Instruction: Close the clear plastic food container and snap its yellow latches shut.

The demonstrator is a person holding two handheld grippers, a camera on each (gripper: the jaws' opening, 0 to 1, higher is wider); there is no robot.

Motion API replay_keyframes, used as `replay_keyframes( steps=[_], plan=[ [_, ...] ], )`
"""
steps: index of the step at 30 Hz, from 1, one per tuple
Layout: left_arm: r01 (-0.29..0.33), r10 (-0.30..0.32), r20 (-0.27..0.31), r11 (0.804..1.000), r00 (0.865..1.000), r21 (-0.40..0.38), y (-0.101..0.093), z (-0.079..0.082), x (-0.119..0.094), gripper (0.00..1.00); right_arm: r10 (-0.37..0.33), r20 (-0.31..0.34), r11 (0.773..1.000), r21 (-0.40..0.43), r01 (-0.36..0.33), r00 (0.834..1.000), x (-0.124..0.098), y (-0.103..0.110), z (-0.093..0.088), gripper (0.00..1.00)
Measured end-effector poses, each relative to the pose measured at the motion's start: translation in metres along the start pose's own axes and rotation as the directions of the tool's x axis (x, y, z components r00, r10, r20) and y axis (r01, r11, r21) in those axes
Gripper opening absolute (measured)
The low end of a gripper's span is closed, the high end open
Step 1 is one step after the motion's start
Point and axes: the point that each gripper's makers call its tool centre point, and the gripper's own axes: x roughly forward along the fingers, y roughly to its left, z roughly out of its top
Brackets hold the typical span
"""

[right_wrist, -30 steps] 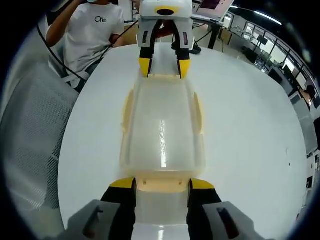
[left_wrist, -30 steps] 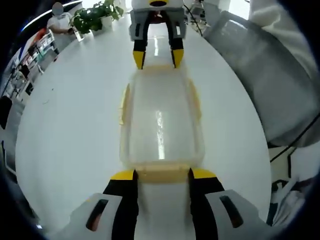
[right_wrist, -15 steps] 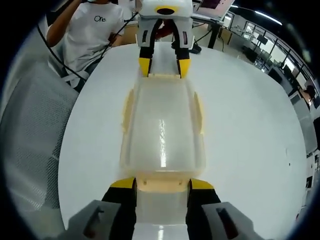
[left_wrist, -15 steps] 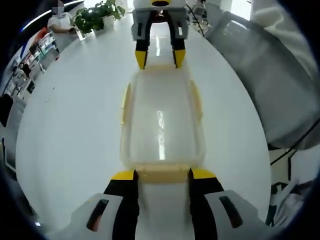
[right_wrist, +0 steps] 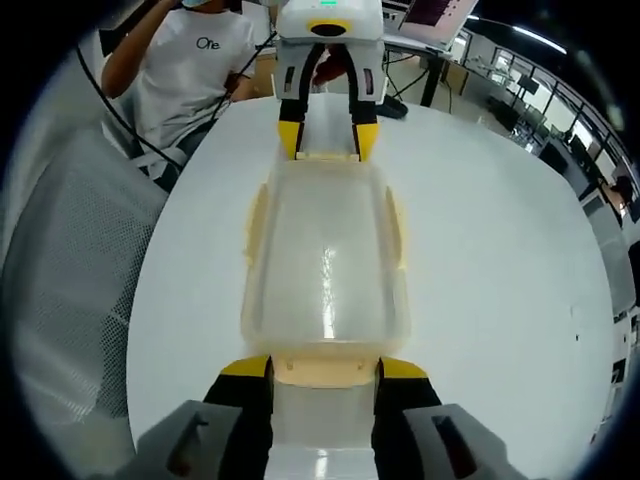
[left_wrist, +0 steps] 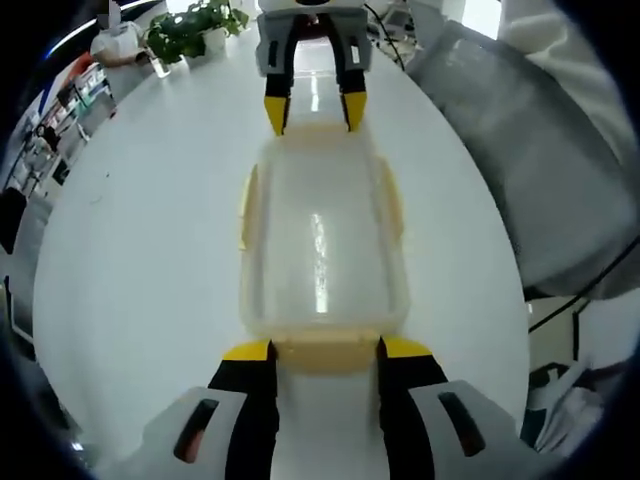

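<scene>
A clear plastic food container [left_wrist: 320, 240] with its lid on lies lengthwise on the white table [left_wrist: 130, 250]. Yellow latches run along its long sides [left_wrist: 245, 205]. My left gripper [left_wrist: 325, 350] is open, its yellow-tipped jaws straddling the near end latch [left_wrist: 325, 360]. At the far end my right gripper [left_wrist: 313, 113] straddles the opposite end latch. In the right gripper view the same container [right_wrist: 325, 250] lies between my open right gripper [right_wrist: 325, 368] and the left gripper [right_wrist: 327, 142] at the far end. Whether the jaws touch the latches I cannot tell.
A potted plant [left_wrist: 185, 35] stands at the table's far left edge. A grey mesh chair [left_wrist: 520, 150] sits beside the table, also seen as the chair [right_wrist: 70, 280]. A person in a white shirt [right_wrist: 195, 70] sits beyond the table. A laptop [right_wrist: 435, 15] is behind.
Both views have shifted slightly with the hands. The container and both grippers keep the same places at its two ends.
</scene>
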Motion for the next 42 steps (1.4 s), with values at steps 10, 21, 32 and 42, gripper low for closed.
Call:
replay_keyframes(
  steps=[10,21,32,42],
  plan=[
    [-0.015,0.015,-0.020,1.000,1.000,0.012,-0.007,0.009,-0.023,0.36,0.012,0.023,1.000,-0.011,-0.012,1.000,-0.021,0.006,0.012,0.35],
    [-0.023,0.023,-0.029,1.000,0.999,0.001,-0.016,0.024,-0.043,0.36,0.018,0.040,1.000,-0.017,-0.018,0.999,-0.045,0.015,0.019,0.35],
    [-0.037,0.037,-0.034,0.999,0.999,-0.007,-0.020,0.048,-0.060,0.36,0.010,0.040,1.000,-0.030,-0.009,0.999,-0.071,0.018,0.015,0.35],
    [-0.046,0.047,-0.037,0.999,0.998,0.003,-0.020,0.079,-0.064,0.36,-0.007,0.032,1.000,-0.026,0.008,0.999,-0.098,0.023,-0.002,0.35]
  ],
)
